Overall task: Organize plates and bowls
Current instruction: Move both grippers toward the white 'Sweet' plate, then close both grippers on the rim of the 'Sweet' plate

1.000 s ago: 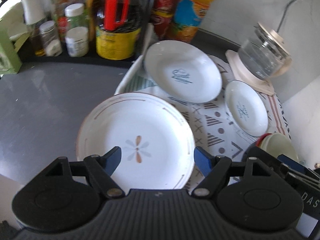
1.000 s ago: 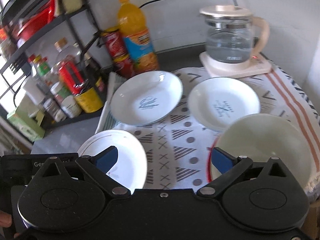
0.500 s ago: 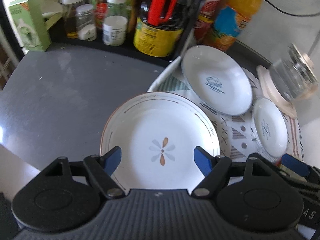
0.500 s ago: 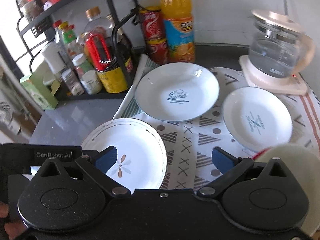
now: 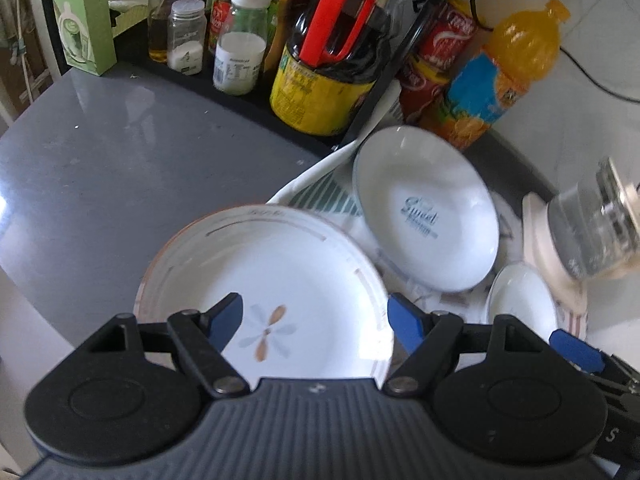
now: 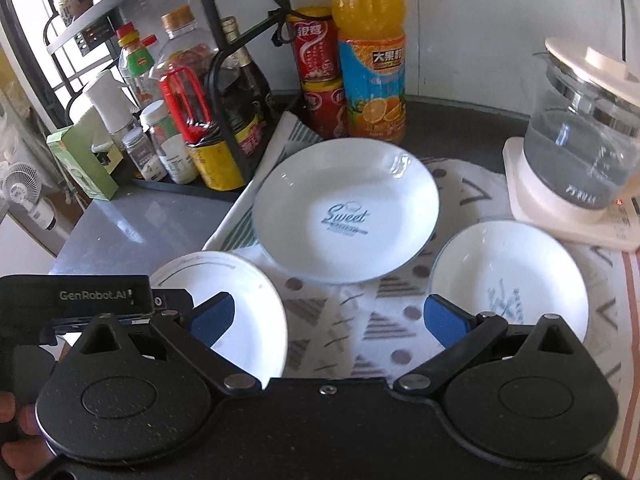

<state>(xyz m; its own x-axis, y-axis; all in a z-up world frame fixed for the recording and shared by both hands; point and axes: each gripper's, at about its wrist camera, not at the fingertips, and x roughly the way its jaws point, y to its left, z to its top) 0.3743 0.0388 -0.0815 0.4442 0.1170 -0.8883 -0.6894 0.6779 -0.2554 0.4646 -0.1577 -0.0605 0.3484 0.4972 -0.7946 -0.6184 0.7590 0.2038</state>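
A white plate with a flower motif (image 5: 280,280) lies at the near left, half on the grey counter; it also shows in the right wrist view (image 6: 240,300). A larger "Sweet" dish (image 5: 428,208) (image 6: 346,210) lies behind it on the patterned cloth. A small white dish (image 5: 520,304) (image 6: 508,276) lies to the right. My left gripper (image 5: 316,320) is open and empty just above the flower plate. My right gripper (image 6: 328,316) is open and empty above the cloth between the flower plate and the small dish.
Bottles, jars and cans (image 6: 200,120) crowd a rack at the back. An orange juice bottle (image 6: 370,52) stands behind the "Sweet" dish. A glass kettle (image 6: 580,152) on its base stands at the right. Grey counter (image 5: 100,152) lies to the left.
Both grippers swung left and forward. The cream bowl at the near right has left the right wrist view. The flower plate now sits closer under my left gripper.
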